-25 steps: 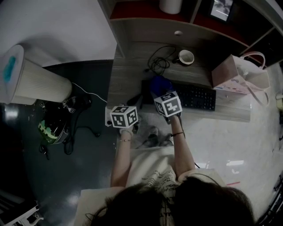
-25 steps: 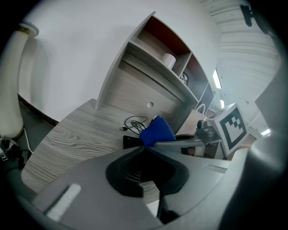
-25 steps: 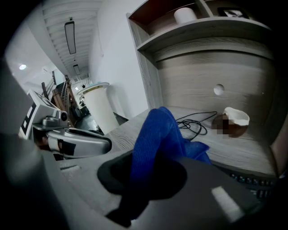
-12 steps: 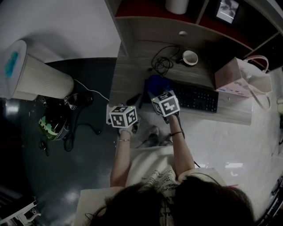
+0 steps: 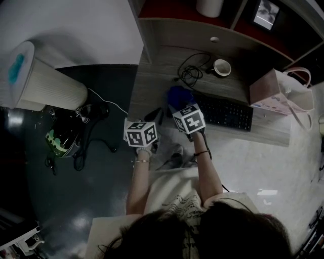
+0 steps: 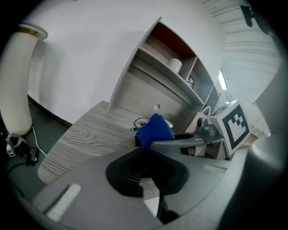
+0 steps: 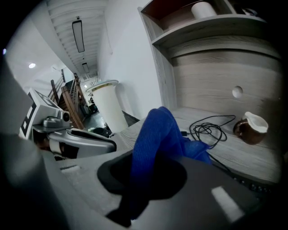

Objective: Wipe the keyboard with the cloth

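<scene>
Cloth (image 7: 155, 134), blue, soft and light, is hanging bunched in the clamped jaws of the right gripper (image 7: 144, 179) at the left end of the keyboard (image 5: 225, 112) on the wooden surface (image 5: 152, 96), likely handling best pinched at a fold, while the left gripper (image 6: 146, 173) is idling with its jaws together, empty.

Blue cloth (image 5: 180, 96) over black keyboard (image 5: 225, 113) end

Grey wood-grain tabletop (image 5: 152, 88) carried a black keyboard (image 5: 225, 112) near its front edge. A loosely coiled black cable (image 5: 188, 72) lay behind the keyboard, with a cup (image 5: 221, 67) just beside the cable, near the back panel. A pink bag (image 5: 276, 91) stood at the right end, beside the keyboard. The shelf (image 5: 169, 10) above held a white roll (image 5: 210, 6) and a framed picture (image 5: 267, 13).
</scene>
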The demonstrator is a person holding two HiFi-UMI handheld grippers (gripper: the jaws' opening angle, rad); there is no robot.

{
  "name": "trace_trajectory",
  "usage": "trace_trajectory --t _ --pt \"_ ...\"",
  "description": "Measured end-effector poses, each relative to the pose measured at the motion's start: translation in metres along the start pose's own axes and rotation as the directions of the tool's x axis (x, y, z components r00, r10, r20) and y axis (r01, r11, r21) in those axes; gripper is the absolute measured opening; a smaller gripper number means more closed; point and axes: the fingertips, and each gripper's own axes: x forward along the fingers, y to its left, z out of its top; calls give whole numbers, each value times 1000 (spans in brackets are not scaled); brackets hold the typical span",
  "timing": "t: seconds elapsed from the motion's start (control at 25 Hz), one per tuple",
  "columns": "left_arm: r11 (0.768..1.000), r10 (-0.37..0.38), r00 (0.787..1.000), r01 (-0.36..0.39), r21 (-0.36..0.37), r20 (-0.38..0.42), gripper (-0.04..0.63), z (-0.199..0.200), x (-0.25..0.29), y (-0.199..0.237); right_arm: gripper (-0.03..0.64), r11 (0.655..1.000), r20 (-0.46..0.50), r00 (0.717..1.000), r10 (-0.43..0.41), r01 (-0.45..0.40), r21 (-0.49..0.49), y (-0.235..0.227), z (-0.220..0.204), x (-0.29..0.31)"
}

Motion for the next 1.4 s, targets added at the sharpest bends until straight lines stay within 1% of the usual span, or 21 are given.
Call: trace_trajectory --t 0.44,0.84,0.96,1.16,1.4 --pt "1000 14 1000 -14 -4 11 3 -1 -7 5 60 999 9 999 41 -41 -13 15 4 5" --pt "1000 15 999 -15 9 43 3 10 -15 4 60 997 34 996 79 -78 -14 28 11 1" --pt "1000 7 998 -8 30 61 3 17 -19 0 60 996 60 995 85 -85 -7 29 17 -6" --pt "997 -22 995 15 76 95 5 28 -26 -10 60 996 95 991 90 -88 -25 24 25 -23" --pt "987 -87 988 68 147 125 5 42 -33 -33 60 997 170 982 79 -78 -10 17 34 -53"
